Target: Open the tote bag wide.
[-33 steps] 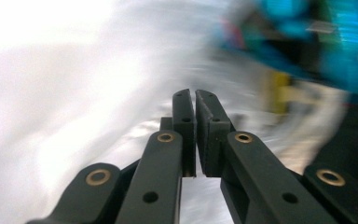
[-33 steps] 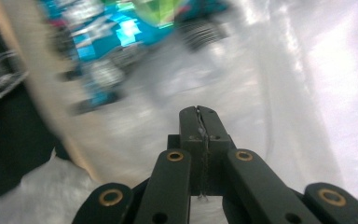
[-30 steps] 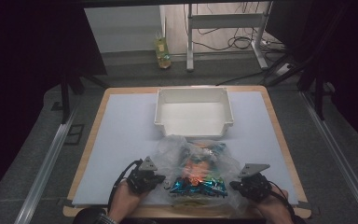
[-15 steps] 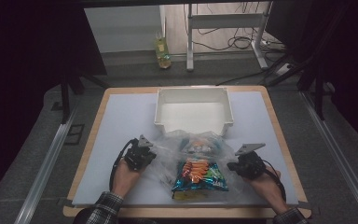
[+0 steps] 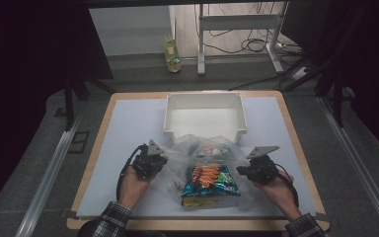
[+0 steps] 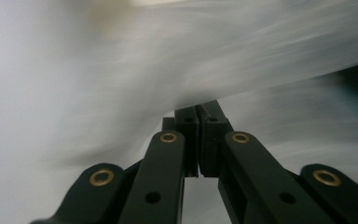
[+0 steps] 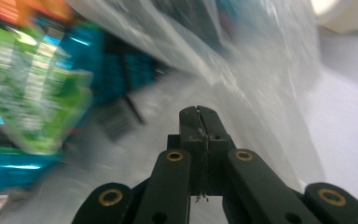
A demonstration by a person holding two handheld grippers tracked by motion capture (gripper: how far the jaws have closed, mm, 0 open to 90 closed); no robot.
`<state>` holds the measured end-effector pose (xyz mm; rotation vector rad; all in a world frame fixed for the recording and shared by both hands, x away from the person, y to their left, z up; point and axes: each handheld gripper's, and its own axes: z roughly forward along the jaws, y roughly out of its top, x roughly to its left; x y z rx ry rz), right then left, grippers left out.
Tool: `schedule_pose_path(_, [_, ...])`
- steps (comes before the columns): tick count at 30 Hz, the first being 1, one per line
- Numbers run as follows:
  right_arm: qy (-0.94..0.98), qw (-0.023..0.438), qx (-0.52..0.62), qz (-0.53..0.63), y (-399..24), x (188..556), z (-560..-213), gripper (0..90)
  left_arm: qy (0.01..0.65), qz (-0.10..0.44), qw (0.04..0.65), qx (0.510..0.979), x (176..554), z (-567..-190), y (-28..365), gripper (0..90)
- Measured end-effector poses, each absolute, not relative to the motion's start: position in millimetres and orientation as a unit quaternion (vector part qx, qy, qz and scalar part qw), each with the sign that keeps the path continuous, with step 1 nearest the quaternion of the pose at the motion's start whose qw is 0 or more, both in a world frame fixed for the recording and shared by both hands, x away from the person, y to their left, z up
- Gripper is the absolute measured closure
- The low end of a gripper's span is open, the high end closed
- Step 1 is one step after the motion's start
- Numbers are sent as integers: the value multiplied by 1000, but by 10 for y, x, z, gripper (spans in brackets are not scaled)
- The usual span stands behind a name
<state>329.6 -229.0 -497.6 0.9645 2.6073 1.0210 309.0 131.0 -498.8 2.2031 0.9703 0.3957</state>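
A clear plastic bag lies on the white mat in front of the bin, with a blue and orange snack pack and other packets inside. My left gripper is shut on the bag's left edge. My right gripper is shut on its right edge. In the left gripper view the jaws meet at the left gripper's tip, and blurred bag film spreads from it. In the right gripper view the right gripper pinches the bag film, with the snack pack at the left.
An empty white bin stands just beyond the bag at the middle of the table. The wooden table edge frames the mat. A yellow bottle stands on the floor far behind.
Both hands have moved away from the table's near edge toward the bin, taking the bag with them. The bag is stretched wider between the two grippers.
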Motion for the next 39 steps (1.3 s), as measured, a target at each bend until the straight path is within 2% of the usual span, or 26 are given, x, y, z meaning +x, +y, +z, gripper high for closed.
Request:
schedule_pose_path(6, [882, 64, 305, 353, -2192, 3167, -4982, 889, 334, 60, 365, 867, 2939, -5145, 1036, 861])
schedule_pose_path(12, [888, 47, 287, 356, -2111, 2999, -4996, 889, 324, 18, 392, 861, 2734, -5145, 995, 867])
schedule_pose_path(19, [896, 27, 269, 352, -2093, 2664, -4983, 889, 299, -24, 383, 874, 2408, -5180, 958, 867])
schedule_pose_path(23, [900, 43, 266, 342, -2167, 2580, -4925, 888, 298, 4, 382, 875, 2382, -5047, 1012, 845])
schedule_pose_path(27, [890, 59, 280, 354, -2280, 2671, -4771, 887, 295, 31, 393, 870, 2438, -4855, 1048, 845])
schedule_pose_path(30, [888, 70, 279, 359, -2286, 2750, -4648, 888, 292, 59, 379, 876, 2515, -4747, 995, 842])
schedule_pose_path(35, [886, 109, 287, 348, -2208, 2978, -4581, 888, 319, 110, 364, 868, 2855, -4698, 908, 831])
schedule_pose_path(39, [882, 137, 301, 335, -2163, 3182, -4625, 889, 342, 121, 347, 865, 3147, -4781, 848, 845])
